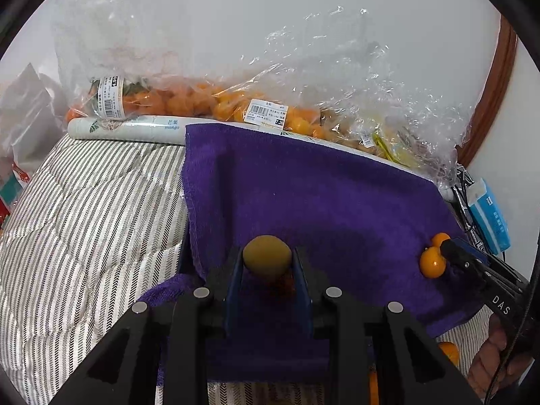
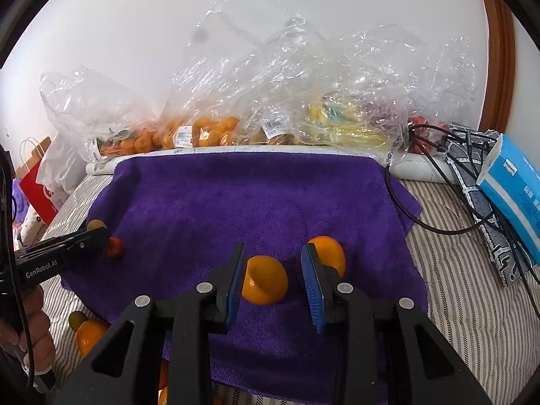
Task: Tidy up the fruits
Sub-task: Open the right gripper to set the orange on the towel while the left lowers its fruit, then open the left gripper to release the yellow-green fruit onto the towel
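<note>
My left gripper (image 1: 267, 260) is shut on a round olive-green fruit (image 1: 266, 253) just above the purple towel (image 1: 320, 195); a small red fruit (image 1: 285, 285) lies under it. From the right wrist view the left gripper (image 2: 98, 233) sits at the towel's left edge with the red fruit (image 2: 114, 247) beside it. My right gripper (image 2: 275, 270) is open over the purple towel (image 2: 243, 195). One orange (image 2: 265, 280) lies between its fingers, a second orange (image 2: 329, 253) behind the right finger. The right gripper's tip (image 1: 450, 249) touches the two oranges (image 1: 432, 263).
Clear plastic bags of oranges (image 2: 202, 131) and yellow fruit (image 2: 341, 125) line the wall behind a white mango box (image 1: 128, 128). A blue tissue pack (image 2: 513, 185) and black cables (image 2: 438, 182) lie right. Loose oranges (image 2: 89, 335) sit on the striped bedding (image 1: 84, 219). A red bag (image 2: 37, 185) stands left.
</note>
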